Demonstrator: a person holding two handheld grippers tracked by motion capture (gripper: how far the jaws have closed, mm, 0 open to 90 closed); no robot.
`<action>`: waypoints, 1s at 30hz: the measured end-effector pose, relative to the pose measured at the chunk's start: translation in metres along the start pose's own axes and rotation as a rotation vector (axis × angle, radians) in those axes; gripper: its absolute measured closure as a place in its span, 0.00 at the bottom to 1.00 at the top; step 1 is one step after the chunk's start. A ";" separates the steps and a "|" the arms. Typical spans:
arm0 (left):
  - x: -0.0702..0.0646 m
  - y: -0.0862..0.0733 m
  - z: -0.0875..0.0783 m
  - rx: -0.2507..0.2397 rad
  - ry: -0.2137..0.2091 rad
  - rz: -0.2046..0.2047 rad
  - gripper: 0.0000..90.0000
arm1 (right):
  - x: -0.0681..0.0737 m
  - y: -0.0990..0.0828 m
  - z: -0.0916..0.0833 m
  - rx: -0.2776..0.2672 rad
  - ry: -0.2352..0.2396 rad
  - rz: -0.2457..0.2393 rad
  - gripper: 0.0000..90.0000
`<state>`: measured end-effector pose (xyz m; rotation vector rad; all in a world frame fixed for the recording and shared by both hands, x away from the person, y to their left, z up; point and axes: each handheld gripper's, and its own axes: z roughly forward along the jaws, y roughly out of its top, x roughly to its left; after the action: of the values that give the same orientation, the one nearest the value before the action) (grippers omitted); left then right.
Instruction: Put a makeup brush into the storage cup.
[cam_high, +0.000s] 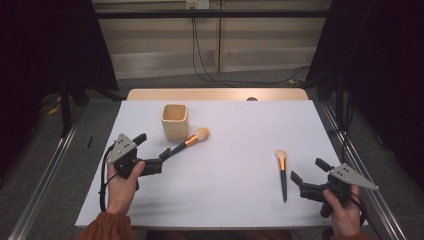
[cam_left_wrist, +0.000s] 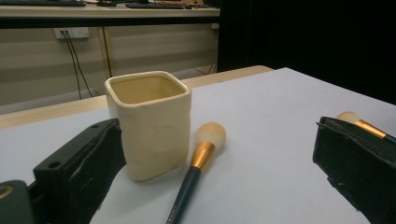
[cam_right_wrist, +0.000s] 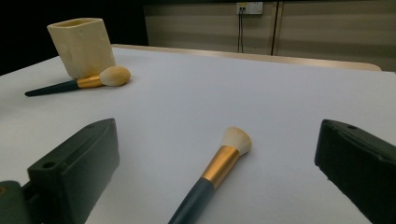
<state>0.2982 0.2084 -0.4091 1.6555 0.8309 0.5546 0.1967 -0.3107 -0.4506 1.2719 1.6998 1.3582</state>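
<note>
Progress is nil so far, as I read it: both makeup brushes lie on the white table (cam_high: 240, 200) and the cream square cup (cam_high: 175, 121) at far left stands empty. My left gripper (cam_high: 151, 152), jaws spread and empty, sits at the handle end of the round-headed brush (cam_high: 192, 139) beside the cup. My right gripper (cam_high: 306, 181), also spread, waits just right of the flat-headed brush (cam_high: 282, 172). Both pickups and placings remain.

White table (cam_high: 240, 190), grey floor (cam_high: 165, 82) (cables trailing), beige wall (cam_high: 260, 35).
</note>
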 end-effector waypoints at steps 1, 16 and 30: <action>0.000 0.001 0.002 0.001 -0.004 0.009 0.02 | 0.000 0.000 0.000 -0.001 0.001 0.000 0.00; 0.003 0.011 0.029 -0.010 -0.024 0.016 0.02 | 0.001 0.000 0.000 -0.002 0.011 -0.004 0.00; 0.014 0.016 0.046 0.005 -0.053 -0.016 0.01 | 0.000 0.000 0.000 0.001 0.014 -0.013 0.00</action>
<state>0.3450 0.1884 -0.4058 1.6594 0.8066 0.4954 0.1967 -0.3104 -0.4510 1.2520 1.7154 1.3618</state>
